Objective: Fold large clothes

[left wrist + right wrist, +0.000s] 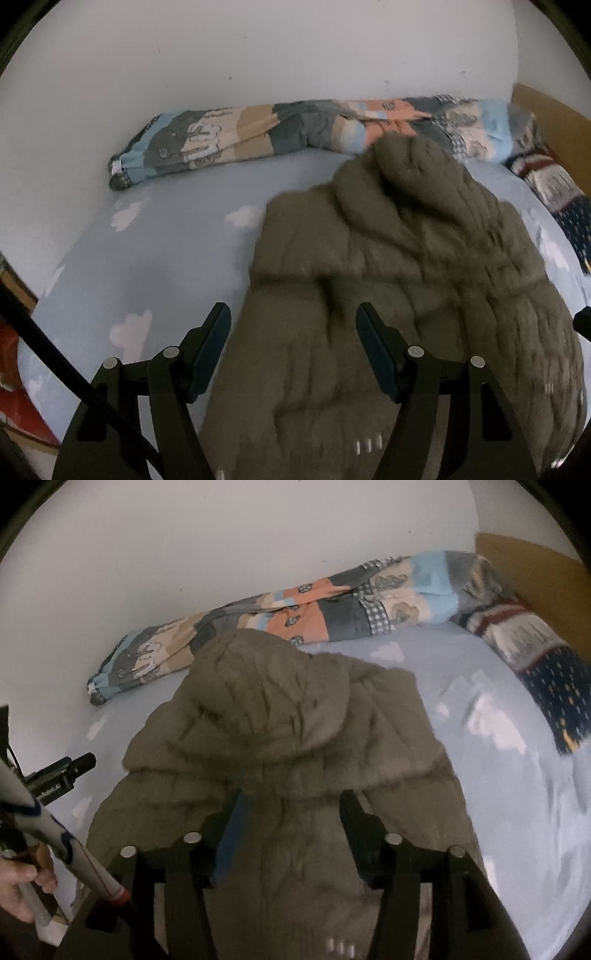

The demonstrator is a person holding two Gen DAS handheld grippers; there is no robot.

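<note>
Two hand-held grippers in play, both over the near end of the jacket. Left hand-held gripper (pixel 293 317): fingers spread, the jacket's left edge lies beneath the gap, pads not pressing on fabric. Right hand-held gripper (pixel 290 805): fingers also spread, jacket fabric under and between them, no pinch visible; frame is motion-blurred, so contact is hard to rule out.

Olive quilted hooded jacket (pixel 288 738) lies on the bed (pixel 155 251), hood toward the wall, body running back toward the grippers. It looks narrowed, sides possibly tucked in, but I can't confirm a fold. My read: early to mid task. Left: fold lengthwise, flatten.

Patchwork quilt (pixel 258 129) bunched along the wall, patterned knit (pixel 535 664) at the far right corner, both apart from the jacket body.
</note>
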